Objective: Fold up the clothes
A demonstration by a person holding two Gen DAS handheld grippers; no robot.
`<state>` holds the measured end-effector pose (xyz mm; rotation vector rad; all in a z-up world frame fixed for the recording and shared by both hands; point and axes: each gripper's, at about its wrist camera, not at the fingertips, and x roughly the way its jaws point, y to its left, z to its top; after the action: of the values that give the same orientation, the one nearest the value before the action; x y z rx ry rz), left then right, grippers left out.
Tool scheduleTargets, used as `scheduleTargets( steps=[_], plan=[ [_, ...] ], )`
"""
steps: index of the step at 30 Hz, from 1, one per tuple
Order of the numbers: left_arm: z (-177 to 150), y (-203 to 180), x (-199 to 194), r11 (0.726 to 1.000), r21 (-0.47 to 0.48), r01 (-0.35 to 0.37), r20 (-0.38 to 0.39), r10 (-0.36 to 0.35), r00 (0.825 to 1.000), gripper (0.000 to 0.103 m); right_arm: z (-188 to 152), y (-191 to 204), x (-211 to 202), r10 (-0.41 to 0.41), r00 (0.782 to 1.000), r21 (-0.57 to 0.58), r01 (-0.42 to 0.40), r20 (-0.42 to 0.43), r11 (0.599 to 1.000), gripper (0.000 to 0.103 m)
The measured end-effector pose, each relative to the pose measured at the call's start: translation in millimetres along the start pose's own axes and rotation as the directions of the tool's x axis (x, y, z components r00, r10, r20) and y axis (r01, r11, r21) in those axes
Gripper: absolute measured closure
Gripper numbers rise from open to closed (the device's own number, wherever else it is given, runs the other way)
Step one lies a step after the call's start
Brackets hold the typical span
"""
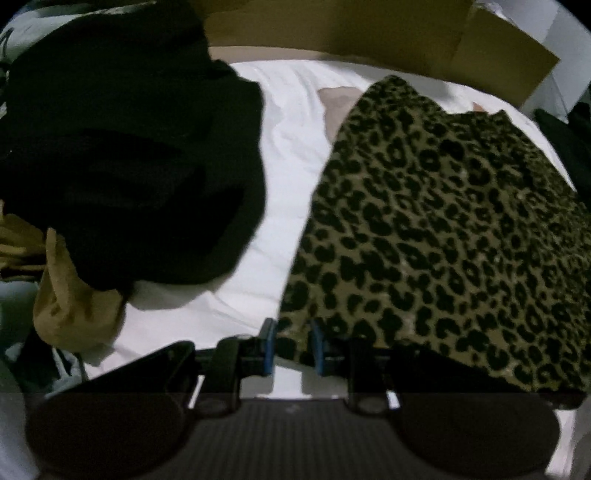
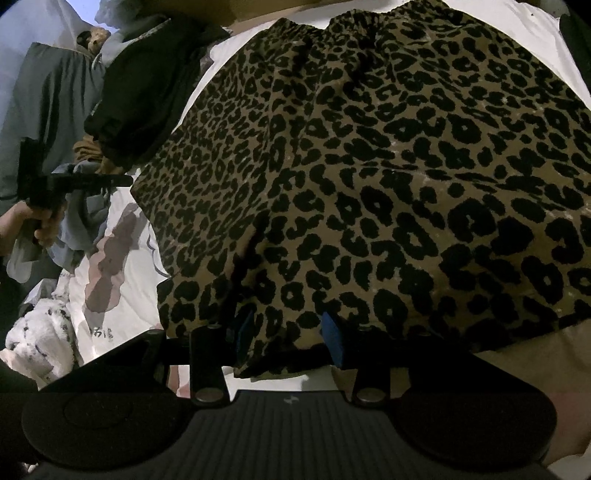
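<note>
A leopard-print garment (image 1: 443, 221) (image 2: 369, 166) lies spread on a white sheet (image 1: 288, 147), its gathered waistband (image 2: 332, 18) at the far end. My left gripper (image 1: 293, 345) stands over the garment's near left corner. That corner lies between the blue pads (image 1: 269, 343), which sit narrowly apart without visibly pinching it. My right gripper (image 2: 288, 336) is at the near hem, jaws well apart. The hem hangs loosely between the pads (image 2: 332, 339) and covers most of the left one. In the right wrist view a hand (image 2: 44, 225) holds the left gripper (image 2: 127, 180) at the garment's left edge.
A black garment (image 1: 129, 147) is heaped left of the leopard cloth, over a tan cloth (image 1: 66, 306). A cardboard box (image 1: 332, 29) stands behind. More clothes lie at the left: a dark jacket (image 2: 147, 85), a grey piece (image 2: 48, 110) and a spotted white fabric (image 2: 40, 339).
</note>
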<state>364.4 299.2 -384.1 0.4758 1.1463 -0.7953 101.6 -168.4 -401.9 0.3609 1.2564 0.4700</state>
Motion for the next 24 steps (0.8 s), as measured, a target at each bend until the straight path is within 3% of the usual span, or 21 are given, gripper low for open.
scheduleTargets(
  steps=[2, 8, 16, 19, 24],
  plan=[
    [-1.5, 4.1, 9.7, 1.0, -0.018, -0.008, -0.029, 0.008, 1.0, 0.076, 0.7, -1.2, -1.0, -0.005, 1.0, 0.003, 0.005, 0.006, 1.0, 0.055],
    [-7.1, 11.4, 28.7, 0.998, -0.067, 0.006, -0.071, -0.011, 0.997, 0.077, -0.5, -5.2, -3.9, -0.023, 1.0, 0.001, 0.023, 0.006, 1.0, 0.055],
    [-11.7, 13.6, 39.6, 0.996, -0.088, 0.031, -0.094, -0.039, 0.995, 0.077, 6.2, -35.1, -26.2, -0.091, 0.992, 0.083, 0.084, 0.086, 0.993, 0.055],
    [-11.4, 11.1, 38.9, 0.995, -0.084, 0.059, -0.089, -0.067, 0.994, 0.096, 7.5, -44.0, -31.5, -0.111, 0.989, 0.107, 0.1, 0.103, 0.989, 0.055],
    [-12.4, 8.1, 25.1, 0.996, -0.066, 0.053, -0.056, -0.057, 0.997, 0.097, 7.5, -50.2, -36.1, -0.123, 0.986, 0.121, 0.109, 0.115, 0.987, 0.055]
  ],
)
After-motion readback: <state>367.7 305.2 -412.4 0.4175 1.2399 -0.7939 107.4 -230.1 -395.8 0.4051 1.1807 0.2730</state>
